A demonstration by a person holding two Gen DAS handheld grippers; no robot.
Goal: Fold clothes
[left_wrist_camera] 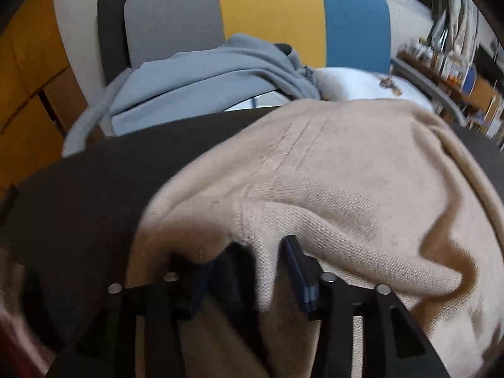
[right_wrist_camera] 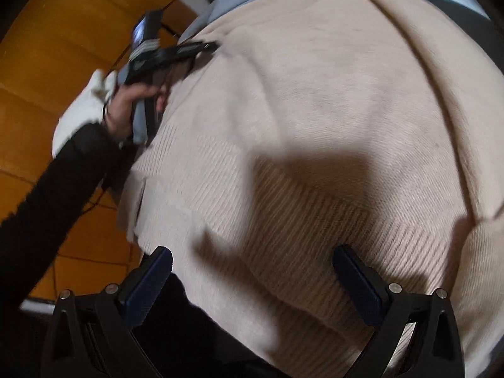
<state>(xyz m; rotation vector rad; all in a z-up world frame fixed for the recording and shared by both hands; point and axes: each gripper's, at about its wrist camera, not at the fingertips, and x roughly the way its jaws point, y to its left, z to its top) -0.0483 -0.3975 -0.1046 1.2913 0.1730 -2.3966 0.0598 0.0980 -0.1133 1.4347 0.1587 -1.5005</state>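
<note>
A beige knit sweater lies spread over a dark tabletop. My left gripper is shut on a raised fold of the sweater near its left edge, with cloth bunched between the fingers. In the right wrist view the sweater fills most of the frame, its ribbed hem nearest. My right gripper hovers open over that hem, fingers wide apart and nothing between them. A hand in a black sleeve holds the left gripper at the sweater's far left edge.
A grey-blue garment and a white item lie behind the sweater. A grey, yellow and blue striped backrest stands behind them. Orange flooring lies left of the table. A shelf of jars is at the far right.
</note>
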